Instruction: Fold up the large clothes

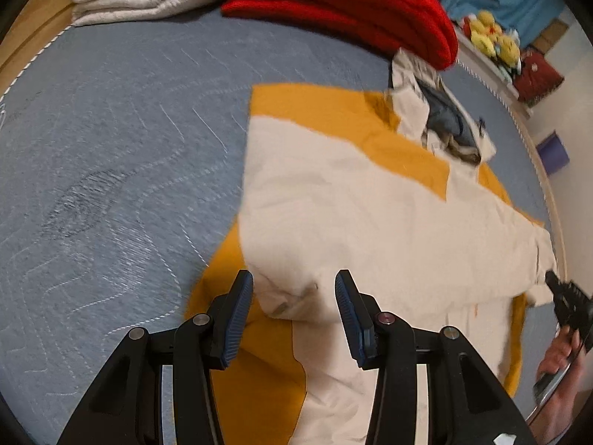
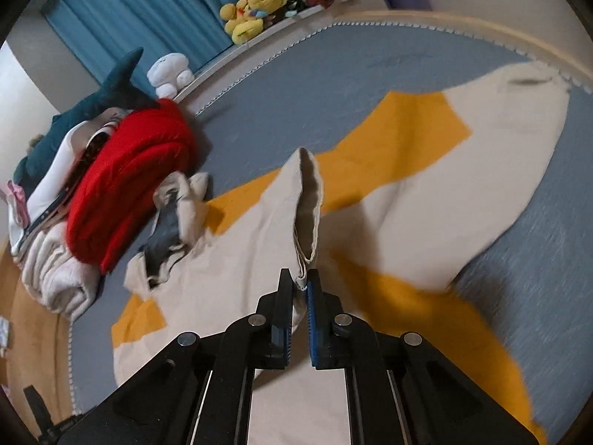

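The right gripper (image 2: pixel 301 283) is clamped on a lifted fold of the cream-and-orange garment (image 2: pixel 389 200), which lies spread across the grey-blue mattress (image 2: pixel 333 85) ahead of it. The left gripper (image 1: pixel 294 289) stands apart, its jaws either side of a cream bump of cloth without pressing it. Beyond, a red folded blanket (image 1: pixel 352 3) is cut off by the frame edge. Motion blur softens the garment's edges.

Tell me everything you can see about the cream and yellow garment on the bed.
The cream and mustard-yellow cloth garment lies spread, partly folded and wrinkled, on the grey quilted mattress, its hood toward the red folded blanket. The right claw pinches a cream sleeve cuff, lifting it. The left claw hangs open over another cream part.
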Tool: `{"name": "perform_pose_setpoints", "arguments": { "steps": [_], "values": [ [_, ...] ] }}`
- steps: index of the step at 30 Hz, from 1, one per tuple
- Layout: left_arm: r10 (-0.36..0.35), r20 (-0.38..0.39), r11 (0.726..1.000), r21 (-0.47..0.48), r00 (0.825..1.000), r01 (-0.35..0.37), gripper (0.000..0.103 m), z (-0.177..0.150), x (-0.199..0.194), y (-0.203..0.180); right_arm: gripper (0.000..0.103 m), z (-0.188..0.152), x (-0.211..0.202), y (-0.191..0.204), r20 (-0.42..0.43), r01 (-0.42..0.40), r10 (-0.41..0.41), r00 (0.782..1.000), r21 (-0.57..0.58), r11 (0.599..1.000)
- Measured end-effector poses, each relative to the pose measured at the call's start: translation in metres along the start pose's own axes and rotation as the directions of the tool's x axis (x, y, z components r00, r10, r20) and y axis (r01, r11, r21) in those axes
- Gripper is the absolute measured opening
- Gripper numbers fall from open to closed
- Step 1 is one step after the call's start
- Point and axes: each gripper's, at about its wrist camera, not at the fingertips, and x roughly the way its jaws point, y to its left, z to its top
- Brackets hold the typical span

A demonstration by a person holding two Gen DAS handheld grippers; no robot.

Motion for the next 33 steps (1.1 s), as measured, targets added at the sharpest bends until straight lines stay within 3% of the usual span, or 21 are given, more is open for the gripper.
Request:
{"name": "perform_pose_setpoints", "arguments": {
  "steps": [3, 5, 10, 12, 14, 17, 20, 22, 25, 30, 33],
  "values": [
    [0.025, -0.057, 0.999, 0.029, 0.998, -0.023, 0.042, -0.007, 0.023, -0.003, 0.010, 0.002, 0.027, -0.012, -0.114, 0.036, -0.037, 0.993, -0.010, 0.999],
    [0.074, -0.091, 0.996, 0.048, 0.993, -0.070, 0.042, -0.012, 0.039, -0.001, 0.015, -0.001, 0.043, -0.021, -0.184, 0.102, -0.104, 0.977, -0.019, 0.995],
    [0.150, -0.109, 0.988, 0.037, 0.983, -0.147, 0.041, -0.018, 0.048, 0.011, 0.023, 0.007, 0.034, -0.034, -0.108, 0.216, -0.214, 0.971, 0.009, 0.976],
    [0.141, -0.085, 0.990, 0.038, 0.986, -0.138, 0.038, -0.016, 0.040, 0.008, 0.025, 0.012, 0.025, -0.032, -0.059, 0.201, -0.200, 0.978, 0.010, 0.979],
    [0.112, -0.048, 0.993, 0.041, 0.993, -0.110, 0.038, -0.014, 0.032, 0.005, 0.026, 0.016, 0.024, -0.025, -0.042, 0.133, -0.134, 0.990, -0.027, 0.991],
    [0.113, -0.054, 0.993, 0.040, 0.992, -0.111, 0.038, -0.015, 0.038, 0.009, 0.030, 0.013, 0.045, -0.019, -0.149, 0.003, -0.010, 0.989, -0.051, 0.999],
    [0.160, -0.119, 0.987, 0.036, 0.980, -0.156, 0.038, -0.021, 0.053, 0.016, 0.031, 0.001, 0.067, -0.031, -0.251, 0.017, -0.023, 0.968, -0.027, 0.999],
    [0.166, -0.116, 0.986, 0.036, 0.979, -0.163, 0.038, -0.020, 0.048, 0.017, 0.031, -0.005, 0.076, -0.043, -0.284, 0.067, -0.066, 0.957, -0.007, 0.998],
    [0.160, -0.074, 0.987, 0.046, 0.984, -0.157, 0.038, -0.018, 0.028, 0.009, 0.031, -0.001, 0.068, -0.043, -0.280, 0.077, -0.072, 0.957, 0.007, 0.997],
    [0.134, 0.028, 0.984, 0.114, 0.991, -0.136, 0.038, -0.017, -0.017, -0.023, 0.031, 0.020, 0.022, -0.010, -0.115, 0.138, -0.156, 0.981, -0.148, 0.979],
    [0.109, 0.069, 0.981, 0.156, 0.992, -0.118, 0.039, -0.020, -0.039, -0.042, 0.031, 0.029, -0.012, 0.013, -0.057, 0.106, -0.122, 0.991, -0.233, 0.967]
  ]
}}
